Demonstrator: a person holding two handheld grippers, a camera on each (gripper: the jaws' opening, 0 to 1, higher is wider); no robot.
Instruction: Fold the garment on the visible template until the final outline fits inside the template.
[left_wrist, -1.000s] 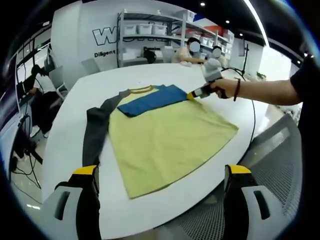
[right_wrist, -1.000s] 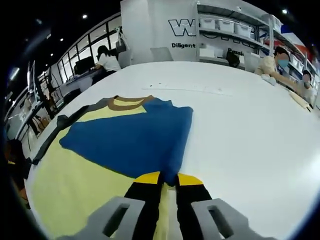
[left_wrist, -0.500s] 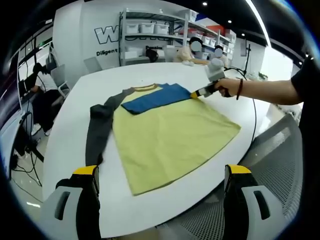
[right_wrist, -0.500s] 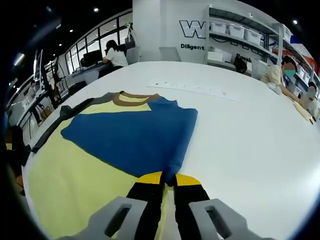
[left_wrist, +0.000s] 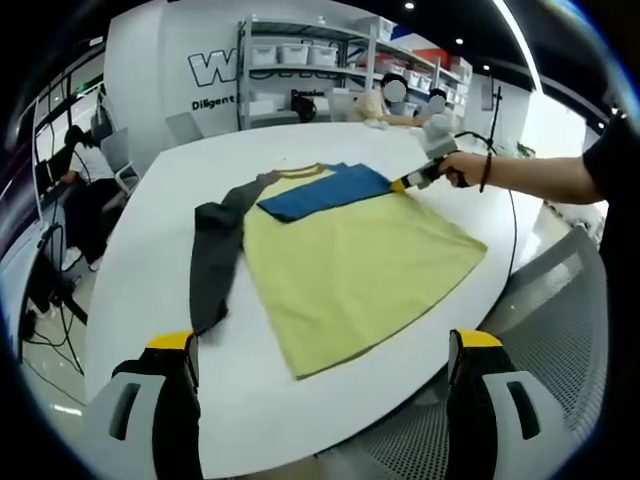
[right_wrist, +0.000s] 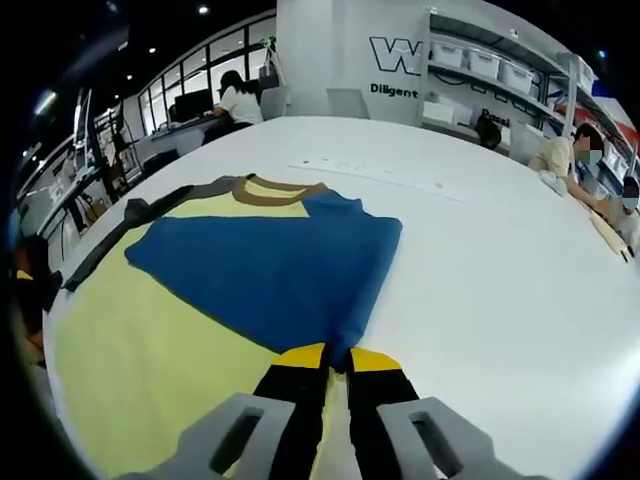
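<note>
Yellow long-sleeved shirt (left_wrist: 350, 265) lies flat on round white table (left_wrist: 130, 300), blue sleeve (right_wrist: 270, 265) folded across chest. Right gripper (right_wrist: 335, 358) pinched tight on blue sleeve's cuff. Left gripper (left_wrist: 320, 355) hangs spread, holding nothing. Step: first sleeve fold, apparently. Next: release cuff, left takes grey sleeve (left_wrist: 212, 255).
</note>
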